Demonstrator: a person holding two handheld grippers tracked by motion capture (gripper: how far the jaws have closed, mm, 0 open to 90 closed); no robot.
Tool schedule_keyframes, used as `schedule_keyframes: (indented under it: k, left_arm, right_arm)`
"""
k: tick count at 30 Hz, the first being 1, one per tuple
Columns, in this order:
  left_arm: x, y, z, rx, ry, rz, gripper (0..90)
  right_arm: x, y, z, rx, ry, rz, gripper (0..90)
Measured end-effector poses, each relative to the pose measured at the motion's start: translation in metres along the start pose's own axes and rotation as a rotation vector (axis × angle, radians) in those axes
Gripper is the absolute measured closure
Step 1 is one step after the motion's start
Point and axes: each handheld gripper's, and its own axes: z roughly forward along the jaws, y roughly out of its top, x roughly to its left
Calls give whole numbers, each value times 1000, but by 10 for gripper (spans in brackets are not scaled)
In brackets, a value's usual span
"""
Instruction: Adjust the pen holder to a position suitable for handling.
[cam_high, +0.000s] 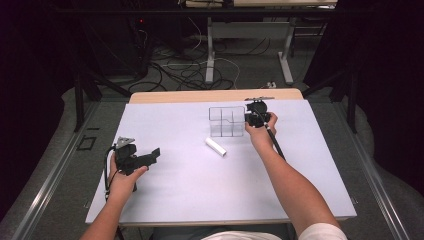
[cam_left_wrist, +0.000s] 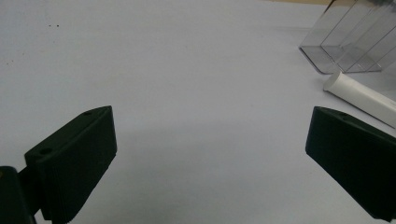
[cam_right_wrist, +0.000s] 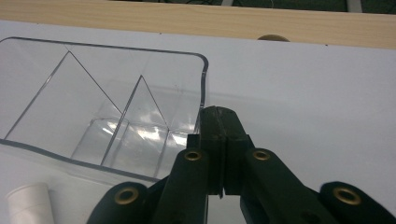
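Note:
A clear plastic organiser (cam_high: 226, 121) with several compartments stands upright at the far middle of the white table. My right gripper (cam_high: 251, 118) is at its right side. In the right gripper view the jaws (cam_right_wrist: 218, 112) are pressed together with nothing between them, and their tips sit right beside the organiser's right wall (cam_right_wrist: 203, 84). A white tube (cam_high: 215, 146) lies on the table just in front of the organiser. My left gripper (cam_high: 150, 156) hovers at the near left, open, with bare table between its jaws (cam_left_wrist: 210, 130). The tube (cam_left_wrist: 359, 95) and organiser (cam_left_wrist: 345, 42) lie ahead to its right.
The white table top (cam_high: 200, 190) has a wooden strip (cam_high: 215, 95) along its far edge. Beyond it are desk legs and loose cables on the floor (cam_high: 200, 70). Dark frames stand at both sides.

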Motion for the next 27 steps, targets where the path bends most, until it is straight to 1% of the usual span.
schedule_keyframes:
  k: [1,2,4,5,6,7,10,14,19,22,24,27]
  left_arm:
    - [0,0,0,0,2,-3,20]
    - [0,0,0,-1,2,-3,20]
    - [0,0,0,-1,2,-4,19]
    - [0,0,0,-1,2,-4,19]
    - [0,0,0,-1,2,-5,20]
    - [0,0,0,-1,2,-5,20]
    - [0,0,0,1,2,-2,20]
    - [0,0,1,-7,4,-6,19]
    - [0,0,1,-9,4,-7,19]
    - [0,0,1,-7,5,-7,19]
    - [0,0,1,-8,3,-6,20]
    - [1,0,1,-7,4,-6,20]
  right_arm:
    - [1,0,1,-6,1,-10,900]
    - [3,0,1,0,4,-2,900]
    - [5,0,1,1,10,-11,900]
    - [7,0,2,-6,11,-6,900]
    - [8,0,2,-1,15,-6,900]
    - [9,-1,2,-5,14,-11,900]
    - [11,-1,3,-5,21,-5,900]
    - [13,-1,3,-5,25,-10,900]
    - [16,-2,4,-8,31,4,900]
    - [18,-1,3,-5,36,1,900]
    - [19,-2,4,-5,40,8,900]
    - [18,-1,4,-4,46,16,900]
